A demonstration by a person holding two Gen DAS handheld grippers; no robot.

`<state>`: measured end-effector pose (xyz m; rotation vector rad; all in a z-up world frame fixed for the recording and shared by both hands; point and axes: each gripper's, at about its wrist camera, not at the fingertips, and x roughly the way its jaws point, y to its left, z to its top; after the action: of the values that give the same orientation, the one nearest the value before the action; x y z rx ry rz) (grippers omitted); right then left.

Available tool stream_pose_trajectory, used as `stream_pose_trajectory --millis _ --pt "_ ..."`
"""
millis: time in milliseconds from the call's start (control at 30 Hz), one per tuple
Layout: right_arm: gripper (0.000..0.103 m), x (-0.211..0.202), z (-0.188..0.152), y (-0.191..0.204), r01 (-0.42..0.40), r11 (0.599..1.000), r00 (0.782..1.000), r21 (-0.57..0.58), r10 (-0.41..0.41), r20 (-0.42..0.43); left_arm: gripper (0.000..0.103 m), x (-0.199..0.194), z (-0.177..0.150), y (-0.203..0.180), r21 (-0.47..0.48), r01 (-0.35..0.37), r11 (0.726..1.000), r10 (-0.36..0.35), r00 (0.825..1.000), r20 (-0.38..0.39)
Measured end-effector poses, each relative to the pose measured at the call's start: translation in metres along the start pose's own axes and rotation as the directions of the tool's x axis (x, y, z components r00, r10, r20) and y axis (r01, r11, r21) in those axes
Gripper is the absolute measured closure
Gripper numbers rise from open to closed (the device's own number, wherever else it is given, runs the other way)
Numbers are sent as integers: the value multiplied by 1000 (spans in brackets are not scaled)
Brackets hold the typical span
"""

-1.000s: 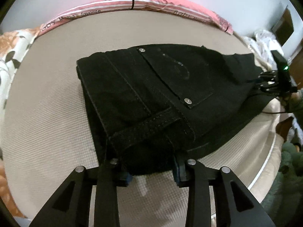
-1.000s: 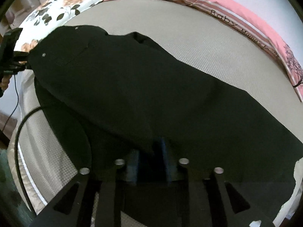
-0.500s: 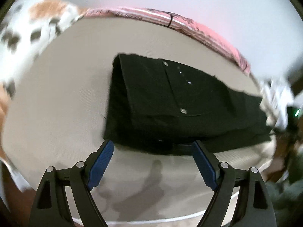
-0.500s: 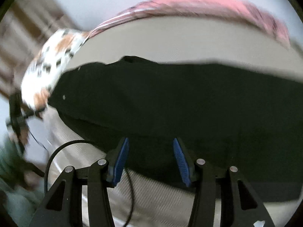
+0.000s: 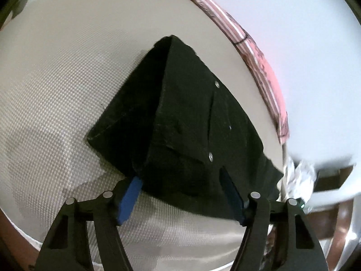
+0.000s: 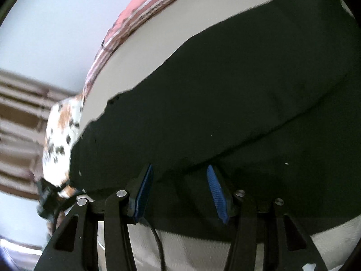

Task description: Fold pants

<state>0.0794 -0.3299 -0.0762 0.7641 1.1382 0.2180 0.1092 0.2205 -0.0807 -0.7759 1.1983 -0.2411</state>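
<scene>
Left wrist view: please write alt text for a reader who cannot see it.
Black pants, folded lengthwise, lie on a beige textured mattress, waistband end toward the camera. The left gripper straddles the near waistband corner, its blue pads clear of the cloth and its jaws closing. A pink striped blanket borders the far edge.

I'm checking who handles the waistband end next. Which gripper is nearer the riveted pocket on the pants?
Left. The left gripper straddles the pants' edge just below the pocket rivet; the right gripper is at the plain leg section.
</scene>
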Motion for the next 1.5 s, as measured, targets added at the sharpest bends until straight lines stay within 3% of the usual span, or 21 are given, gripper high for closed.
stream_pose_trajectory --millis 100,200,267,333,533,733,833,900,1000,1133,1300,1367,1500 --pt "55 2 8 -5 -28 998 999 52 26 42 42 3 7 7 -40 6 999 -6 1000 9" --pt "59 5 15 -5 -28 997 998 68 24 64 55 6 14 12 -54 1 999 0 1000 14" --pt "86 7 18 -3 16 999 998 52 -19 64 63 8 17 12 -51 -7 999 8 1000 16" --pt "92 7 18 -5 41 998 998 44 -43 55 73 9 20 6 -17 -33 999 33 999 20" --pt "96 0 15 4 63 998 994 0 -63 87 79 3 34 -21 155 -92 984 84 995 59" --pt "97 -11 1 19 66 997 996 -28 -65 57 80 -18 49 -54 356 -129 926 76 984 161" --pt "97 -4 -8 19 79 996 997 -34 -79 18 80 -16 41 -62 512 -197 836 99 972 212" --pt "97 2 -12 14 76 997 997 -14 -76 -8 80 -1 37 -51 536 -257 804 181 965 191" --pt "97 9 -18 9 84 996 996 0 -84 -33 80 16 32 -17 482 -263 836 236 965 118" --pt "97 10 -18 9 83 997 996 2 -83 -42 79 17 27 0 440 -229 868 200 973 112" --pt "97 13 -17 6 79 997 996 10 -78 -42 70 23 21 -10 472 -310 825 269 951 154" --pt "95 12 -17 7 78 997 996 9 -78 -44 63 23 17 -13 463 -310 830 276 951 142" --pt "73 4 -18 3 38 999 998 26 -37 -54 54 13 10 -14 456 -320 831 287 947 143"
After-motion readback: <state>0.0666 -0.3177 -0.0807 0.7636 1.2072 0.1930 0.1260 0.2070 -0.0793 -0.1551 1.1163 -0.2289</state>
